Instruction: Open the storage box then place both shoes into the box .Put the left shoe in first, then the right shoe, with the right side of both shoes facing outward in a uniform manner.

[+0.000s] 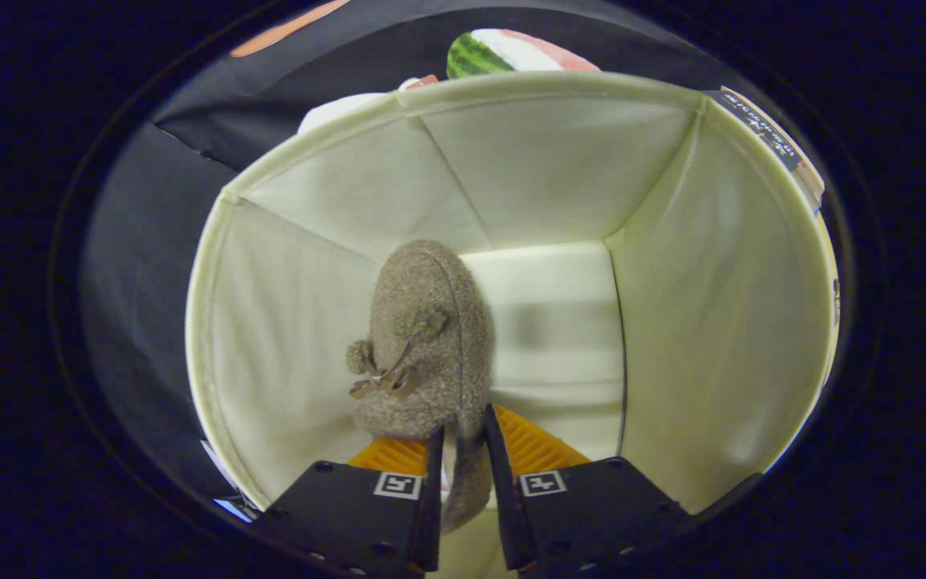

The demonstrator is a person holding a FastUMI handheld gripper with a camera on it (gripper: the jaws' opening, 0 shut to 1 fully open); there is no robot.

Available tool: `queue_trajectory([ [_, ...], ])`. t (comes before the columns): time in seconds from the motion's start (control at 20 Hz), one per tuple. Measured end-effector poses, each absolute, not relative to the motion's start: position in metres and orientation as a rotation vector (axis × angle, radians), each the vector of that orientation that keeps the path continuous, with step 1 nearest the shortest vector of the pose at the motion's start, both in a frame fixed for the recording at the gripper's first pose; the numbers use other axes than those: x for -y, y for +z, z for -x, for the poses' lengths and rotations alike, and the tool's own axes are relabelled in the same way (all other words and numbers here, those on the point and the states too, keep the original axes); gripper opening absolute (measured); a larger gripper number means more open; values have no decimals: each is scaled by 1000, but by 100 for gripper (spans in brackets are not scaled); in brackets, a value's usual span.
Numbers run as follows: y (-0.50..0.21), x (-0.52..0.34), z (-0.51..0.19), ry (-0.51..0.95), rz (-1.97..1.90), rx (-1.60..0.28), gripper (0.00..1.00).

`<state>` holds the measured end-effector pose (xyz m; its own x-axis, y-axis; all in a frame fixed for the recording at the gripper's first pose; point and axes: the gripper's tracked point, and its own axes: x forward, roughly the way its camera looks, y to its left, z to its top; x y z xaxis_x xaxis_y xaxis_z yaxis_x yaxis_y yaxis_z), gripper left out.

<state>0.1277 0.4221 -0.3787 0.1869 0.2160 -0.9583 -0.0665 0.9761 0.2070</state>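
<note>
Fuzzy brown shoe (423,338) hangs inside the open box (463,92), toe pointing down toward the box floor, heel end up at the fingers. Small pom-poms and a bow (383,378) sit on the shoe's upper, on the side toward the box's left wall. Shoe is in the left half of the box, close to that wall but whether it touches the wall can't be told; right half of the box floor is bare. Can't tell if the toe already rests on the floor.

Gripper (463,438) is nearly closed, both fingers pinching the thin heel rim of the shoe, which runs down between them. Fingers are inside the box mouth, above the floor.

Box is cream fabric, soft walls, rim fully open, folds showing in the back wall. Behind the box's far rim a green-striped and pink-white item (511,52) peeks over. A printed card or tag (768,133) lies along the box's right rim.
</note>
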Motion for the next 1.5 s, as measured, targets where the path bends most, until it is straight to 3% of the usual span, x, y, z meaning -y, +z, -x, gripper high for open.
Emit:
queue_trajectory([
  [0.1, -358, -422, -122, 258, -127, -1344, 53],
  [0.25, -308, -417, -116, 357, -116, -1258, 95],
  [0.5, -227, -386, -106, 467, -133, -1140, 96],
  [0.75, -201, -291, -117, 433, -98, -1084, 96],
  [1.05, -228, -143, -135, 317, -6, -1074, 96],
  [1.2, -256, -69, -143, 193, 21, -1107, 96],
  [1.5, -317, 32, -140, 67, 149, -1172, 97],
])
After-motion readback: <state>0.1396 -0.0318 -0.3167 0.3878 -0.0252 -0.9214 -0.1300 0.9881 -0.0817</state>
